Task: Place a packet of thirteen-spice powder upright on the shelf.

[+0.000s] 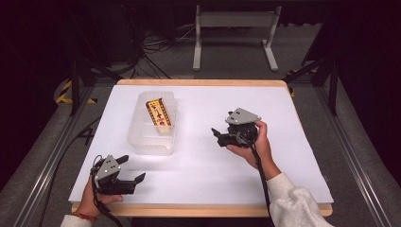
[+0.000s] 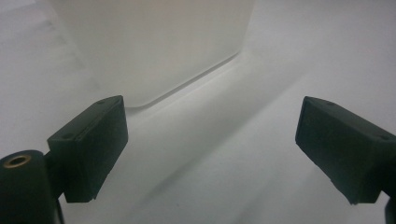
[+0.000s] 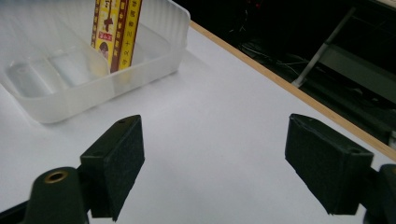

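On the white table (image 1: 198,161): clear plastic bin (image 1: 152,124) holding one red-and-yellow packet (image 1: 158,112). Right gripper (image 1: 218,135) nearby, left gripper (image 1: 134,180) near the front edge; both jaws apart, empty. Nothing between.

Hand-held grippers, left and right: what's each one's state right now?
Left hand-held gripper: open, holding nothing.
Right hand-held gripper: open, holding nothing.
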Available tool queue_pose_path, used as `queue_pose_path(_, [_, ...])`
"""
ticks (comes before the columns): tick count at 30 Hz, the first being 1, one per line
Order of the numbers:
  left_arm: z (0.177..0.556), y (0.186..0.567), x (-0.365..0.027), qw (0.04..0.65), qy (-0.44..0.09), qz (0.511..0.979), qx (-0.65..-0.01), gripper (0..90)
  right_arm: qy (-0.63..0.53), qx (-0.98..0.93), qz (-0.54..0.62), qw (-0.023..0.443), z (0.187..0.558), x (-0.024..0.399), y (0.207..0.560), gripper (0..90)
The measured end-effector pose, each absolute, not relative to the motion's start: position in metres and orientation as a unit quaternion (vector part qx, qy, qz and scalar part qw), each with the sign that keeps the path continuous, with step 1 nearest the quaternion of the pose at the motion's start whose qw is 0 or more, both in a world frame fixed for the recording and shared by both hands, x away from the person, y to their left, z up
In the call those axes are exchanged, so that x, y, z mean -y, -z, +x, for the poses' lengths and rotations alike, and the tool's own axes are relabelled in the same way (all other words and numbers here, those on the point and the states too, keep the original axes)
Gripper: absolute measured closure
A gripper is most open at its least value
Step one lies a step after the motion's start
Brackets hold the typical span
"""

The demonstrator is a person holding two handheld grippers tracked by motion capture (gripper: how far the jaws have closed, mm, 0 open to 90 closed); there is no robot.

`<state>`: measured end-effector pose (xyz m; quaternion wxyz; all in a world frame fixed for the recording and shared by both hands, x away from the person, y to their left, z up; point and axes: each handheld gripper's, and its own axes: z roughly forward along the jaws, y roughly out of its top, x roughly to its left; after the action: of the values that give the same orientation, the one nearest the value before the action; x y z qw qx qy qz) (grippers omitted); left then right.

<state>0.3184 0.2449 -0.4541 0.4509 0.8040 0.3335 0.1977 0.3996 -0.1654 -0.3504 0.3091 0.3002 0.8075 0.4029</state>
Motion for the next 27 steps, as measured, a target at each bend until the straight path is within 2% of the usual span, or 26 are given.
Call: queue_pose_path(27, [0.319,0.454,-0.243,0.449,-0.194,0.806,-0.332,10.0,-0.368,-0.816,0.308,0.323,0.373,0.229,0.363,18.1])
